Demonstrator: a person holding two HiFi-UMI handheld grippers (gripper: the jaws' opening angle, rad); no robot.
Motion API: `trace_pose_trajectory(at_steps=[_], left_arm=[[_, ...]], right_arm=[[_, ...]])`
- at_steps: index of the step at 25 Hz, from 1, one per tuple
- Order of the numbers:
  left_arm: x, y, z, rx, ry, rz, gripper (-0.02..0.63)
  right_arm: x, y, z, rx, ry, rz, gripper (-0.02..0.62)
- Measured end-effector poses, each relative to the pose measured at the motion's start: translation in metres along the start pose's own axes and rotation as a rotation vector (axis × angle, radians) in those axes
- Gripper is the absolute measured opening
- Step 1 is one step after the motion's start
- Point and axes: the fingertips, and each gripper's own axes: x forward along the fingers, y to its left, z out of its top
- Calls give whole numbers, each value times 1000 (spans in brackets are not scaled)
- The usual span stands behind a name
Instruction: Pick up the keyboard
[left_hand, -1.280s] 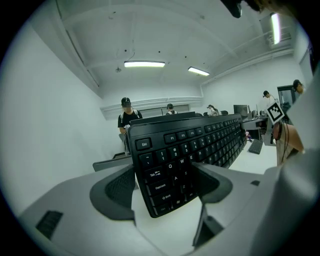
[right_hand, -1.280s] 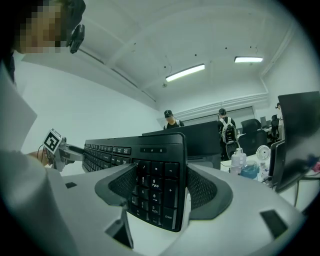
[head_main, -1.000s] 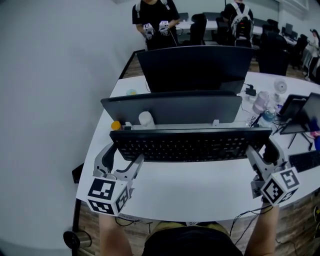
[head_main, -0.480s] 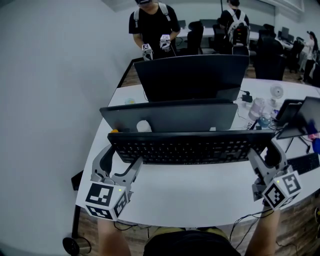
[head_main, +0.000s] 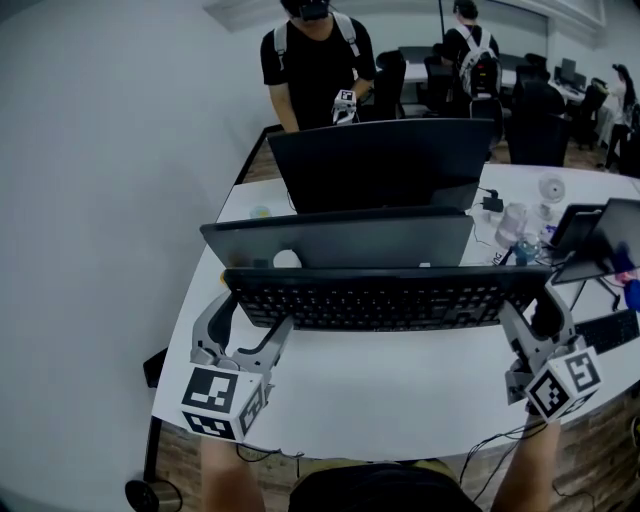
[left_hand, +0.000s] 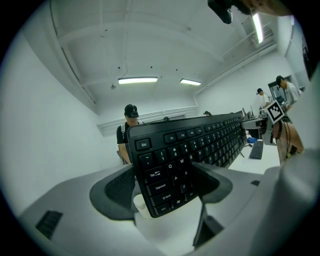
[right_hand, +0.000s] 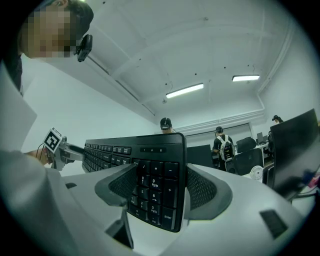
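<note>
Nearest, the left hand-held gripper (head_main: 245, 322) is clamped on the left end of the black keyboard (head_main: 385, 298), and the right hand-held gripper (head_main: 530, 308) is clamped on its number-pad end. The keyboard is held crosswise just above the white counter (head_main: 400, 385). Behind it two dark monitors (head_main: 340, 240) are seen from the back. Beyond them a person (head_main: 315, 70) in black is seen standing.

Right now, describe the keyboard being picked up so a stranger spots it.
On the white table, just in front of the two dark monitors, is a long black full-size keyboard. Unlike the other keyboard lying at the table's right edge, its ends sit clamped in the left gripper and right gripper.
</note>
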Motion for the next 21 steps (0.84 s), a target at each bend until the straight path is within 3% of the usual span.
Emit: trace_pose_trajectory(at_steps=[21], left_arm=[[12, -19, 3, -7, 17, -27, 353]], right_arm=[[-14, -17, -2, 0, 8, -30, 307]])
